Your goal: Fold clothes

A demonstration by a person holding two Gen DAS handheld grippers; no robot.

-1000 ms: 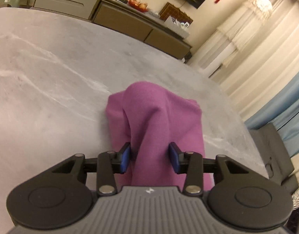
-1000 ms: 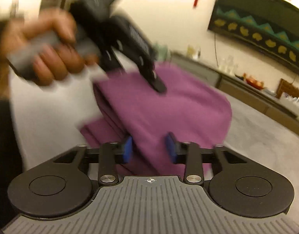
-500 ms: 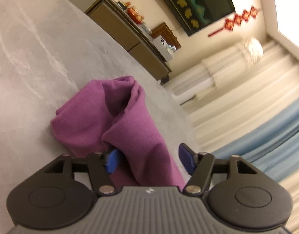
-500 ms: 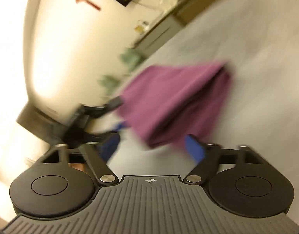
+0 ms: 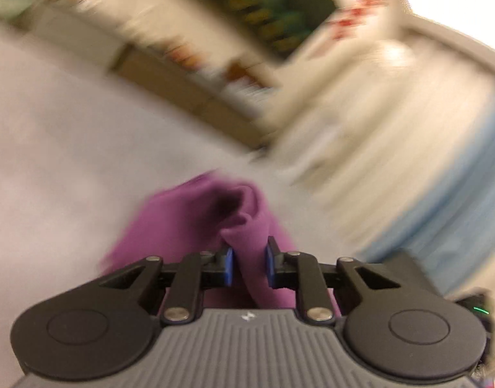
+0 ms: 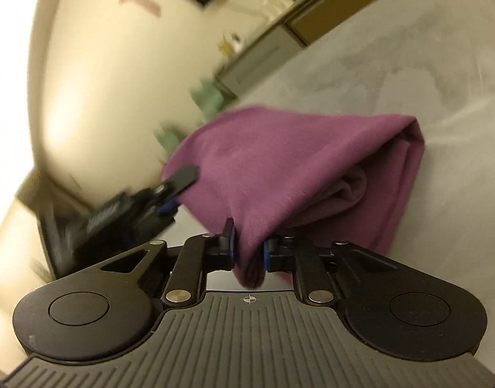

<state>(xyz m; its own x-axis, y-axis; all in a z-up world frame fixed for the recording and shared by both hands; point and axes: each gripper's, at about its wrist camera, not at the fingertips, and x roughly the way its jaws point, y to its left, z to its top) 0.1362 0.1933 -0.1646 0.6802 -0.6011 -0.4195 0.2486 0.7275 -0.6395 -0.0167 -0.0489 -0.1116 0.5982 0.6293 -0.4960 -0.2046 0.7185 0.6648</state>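
the purple garment point(image 6: 299, 174), already bundled in several layers, hangs partly lifted over the grey marble-look table point(image 6: 441, 74), its far folded end resting low on the surface. the right gripper point(image 6: 249, 252) has just closed its jaws and now pinches a bunched corner of the cloth; the left gripper point(image 5: 249, 265) has likewise just closed on a thick ridge of fabric, and it also shows in the right view clamped on the garment's other end point(image 6: 174, 194). to fold well, i judge both hands should pull the edge taut and level before laying it over, so the layers do not slump. the sideboard point(image 6: 279, 42) with glassware and the curtains point(image 5: 425, 161) stand well apart; nothing blocks the table.
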